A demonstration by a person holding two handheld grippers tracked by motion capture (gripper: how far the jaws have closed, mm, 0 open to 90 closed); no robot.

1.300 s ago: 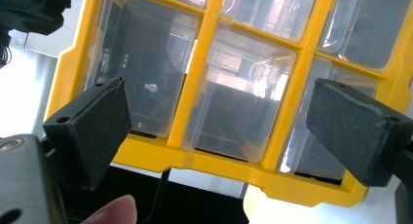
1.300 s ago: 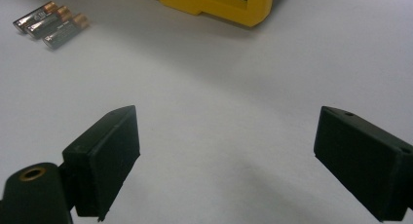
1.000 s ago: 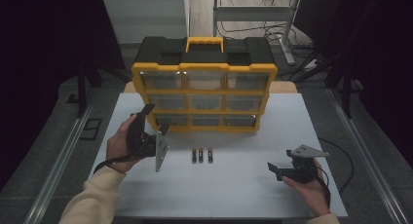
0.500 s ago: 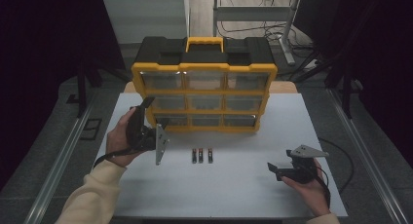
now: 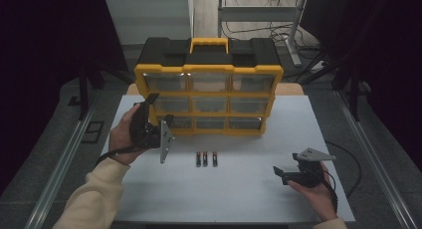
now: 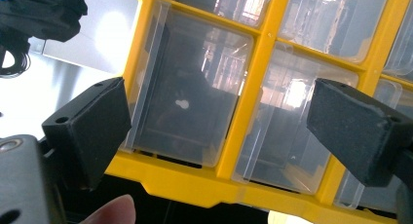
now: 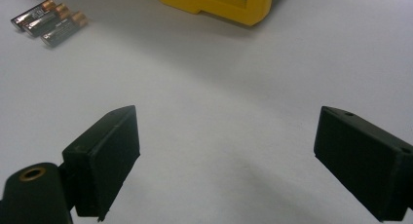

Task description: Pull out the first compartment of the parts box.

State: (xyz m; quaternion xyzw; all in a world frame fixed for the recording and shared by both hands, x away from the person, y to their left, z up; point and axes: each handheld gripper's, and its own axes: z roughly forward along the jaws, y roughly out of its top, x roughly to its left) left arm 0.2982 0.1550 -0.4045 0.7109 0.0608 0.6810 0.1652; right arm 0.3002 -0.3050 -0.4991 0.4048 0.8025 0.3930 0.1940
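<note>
White table (image 5: 239, 194) bears a yellow-framed organizer (image 5: 209, 97), clear drawers (image 6: 187, 95) shut.

A drawer cabinet (image 5: 209, 89) stands at the far middle of the table (image 5: 239, 199), its drawers in rows facing the near side. Three batteries (image 5: 205, 158) lie side by side on the table just in front of the cabinet, a little left of centre. The left gripper (image 5: 158, 111) sits at the cabinet's left end, near its lower-left drawer (image 6: 187, 95), with the left hand (image 5: 124, 137) behind it. The right gripper (image 5: 279, 174) rests at the near right of the table, well apart from the batteries and from the cabinet, with the right hand (image 5: 316, 191) on its near side.
</note>
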